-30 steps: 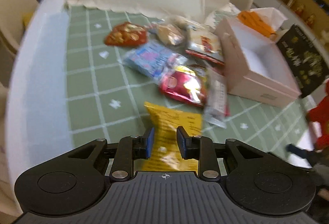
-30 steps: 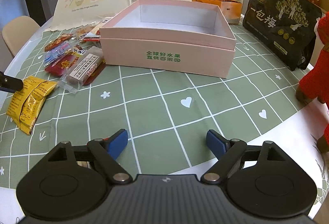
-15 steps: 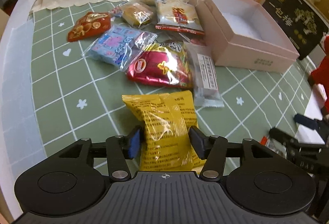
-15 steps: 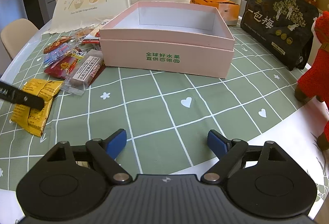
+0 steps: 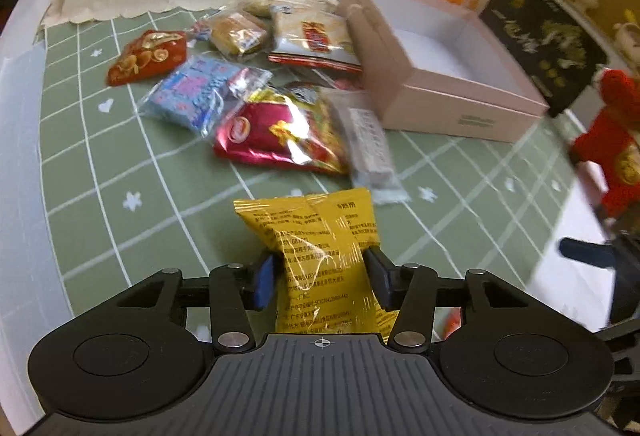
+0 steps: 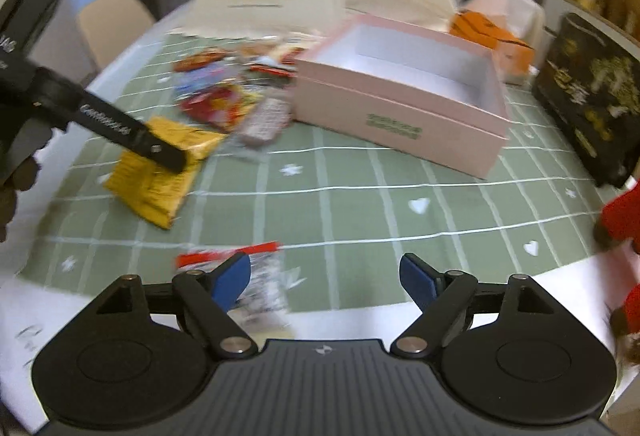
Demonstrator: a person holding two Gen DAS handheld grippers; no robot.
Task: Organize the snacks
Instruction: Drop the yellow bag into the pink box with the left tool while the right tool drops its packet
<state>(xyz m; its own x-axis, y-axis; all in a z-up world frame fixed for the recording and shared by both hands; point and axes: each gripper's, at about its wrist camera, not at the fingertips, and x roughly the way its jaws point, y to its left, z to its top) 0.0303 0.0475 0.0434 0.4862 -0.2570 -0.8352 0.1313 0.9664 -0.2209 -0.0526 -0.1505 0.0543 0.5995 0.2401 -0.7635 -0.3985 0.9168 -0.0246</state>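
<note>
At the near left of the green checked tablecloth [image 5: 100,164] lies the yellow snack packet [image 5: 320,248], its long axis running from near to far, the far crimped end toward the snack pile. It is a glossy, crinkled foil pillow printed with small dark text and a back seam down its length. The left gripper [image 5: 320,278] straddles its near half; its jaws have just been closing in and the blue pads sit at the packet's sides, though firm pressing cannot be told. Beyond it lie a shiny crimson pouch [image 5: 272,136], a blue wrapped sweet pack [image 5: 196,92] and a clear-wrapped bar [image 5: 370,144]. Farther right stands the pink cardboard box [image 5: 452,92], rectangular, open-topped, white inside. The right gripper [image 6: 325,280] hovers wide apart over the cloth, nothing between its pads, its jaws narrowing slightly; a red-and-white wrapper [image 6: 256,276] lies blurred just beside its left finger.
</note>
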